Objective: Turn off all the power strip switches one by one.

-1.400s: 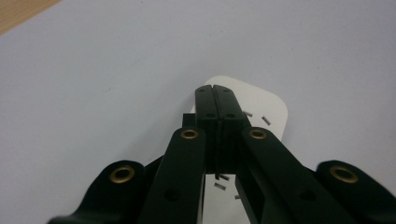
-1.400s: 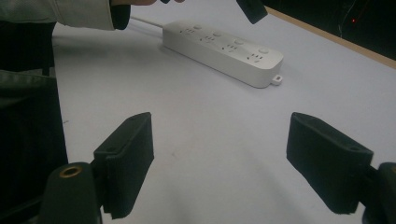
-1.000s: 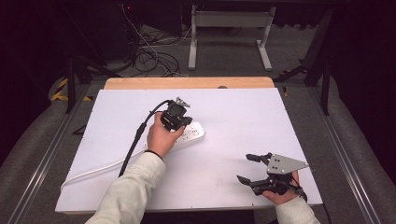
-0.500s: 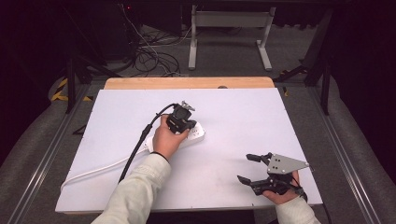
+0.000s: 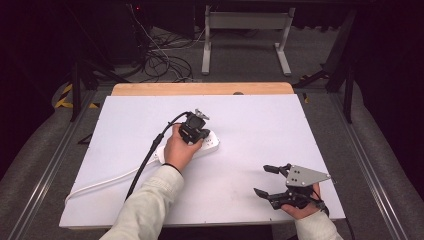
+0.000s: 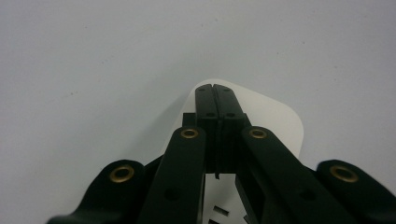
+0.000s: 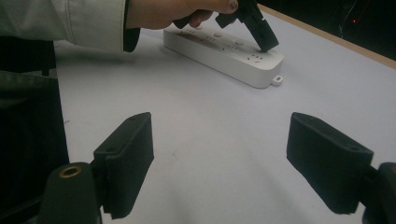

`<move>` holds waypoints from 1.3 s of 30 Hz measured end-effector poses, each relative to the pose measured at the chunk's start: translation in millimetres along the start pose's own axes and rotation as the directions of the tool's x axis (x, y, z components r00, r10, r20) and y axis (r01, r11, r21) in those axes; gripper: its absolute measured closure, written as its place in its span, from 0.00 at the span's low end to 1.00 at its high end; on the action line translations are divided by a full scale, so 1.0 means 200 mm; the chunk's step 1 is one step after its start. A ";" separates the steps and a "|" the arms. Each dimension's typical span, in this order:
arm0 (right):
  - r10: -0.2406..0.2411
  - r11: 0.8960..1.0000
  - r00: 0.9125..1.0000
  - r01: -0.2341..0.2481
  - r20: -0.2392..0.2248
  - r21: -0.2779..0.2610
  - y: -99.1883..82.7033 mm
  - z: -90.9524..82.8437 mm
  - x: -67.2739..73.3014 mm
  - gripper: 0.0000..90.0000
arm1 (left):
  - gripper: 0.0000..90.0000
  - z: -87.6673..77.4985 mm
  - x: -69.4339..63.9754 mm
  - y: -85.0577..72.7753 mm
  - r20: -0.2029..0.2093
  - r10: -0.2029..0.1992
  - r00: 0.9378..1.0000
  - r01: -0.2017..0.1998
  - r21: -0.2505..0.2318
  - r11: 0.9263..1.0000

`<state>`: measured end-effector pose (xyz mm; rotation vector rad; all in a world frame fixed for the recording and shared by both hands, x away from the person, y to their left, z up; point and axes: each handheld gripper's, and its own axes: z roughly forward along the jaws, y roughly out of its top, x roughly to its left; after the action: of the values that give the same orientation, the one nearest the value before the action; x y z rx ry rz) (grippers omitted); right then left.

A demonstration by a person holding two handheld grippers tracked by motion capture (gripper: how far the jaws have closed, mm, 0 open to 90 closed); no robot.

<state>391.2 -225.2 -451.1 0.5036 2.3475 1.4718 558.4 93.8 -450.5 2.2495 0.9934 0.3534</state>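
Note:
A white power strip (image 5: 212, 145) lies near the middle of the white table (image 5: 250, 120), and its cord (image 5: 100, 183) runs off toward the front left. My left gripper (image 5: 199, 136) points down at the strip with its jaws shut and nothing between them. In the left gripper view the closed tips (image 6: 215, 91) stand over the strip's rounded end (image 6: 278, 119). From the right gripper view, the left gripper (image 7: 266, 45) appears to touch the top of the strip (image 7: 219, 51) near its sockets. My right gripper (image 5: 262, 180) rests open at the front right, its pads (image 7: 128, 158) wide apart over bare table.
A wooden edge (image 5: 200, 89) borders the far side of the table. Behind it are a dark floor, tangled cables (image 5: 160, 60) and a metal stand (image 5: 245, 35). The left gripper's black cable (image 5: 150, 155) trails over the table beside the forearm.
The left hand and its gripper have shifted a little to the right along the power strip. The right gripper has stayed where it was.

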 end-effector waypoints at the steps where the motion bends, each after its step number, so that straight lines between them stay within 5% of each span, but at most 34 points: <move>1: 0.000 1.000 1.000 0.000 0.001 0.001 0.00 0.00 0.00 0.26 | 1.00 0.00 0.00 0.00 -0.001 0.000 1.000 0.000 0.000 1.000; 39: -0.004 1.000 1.000 0.004 -0.002 0.003 0.00 0.00 0.01 0.26 | 1.00 0.01 -0.04 0.01 -0.051 0.011 0.999 -0.010 0.017 1.000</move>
<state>390.0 -224.0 -451.3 0.4984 2.3518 1.4675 555.0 87.1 -450.9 2.2713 1.0143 0.4104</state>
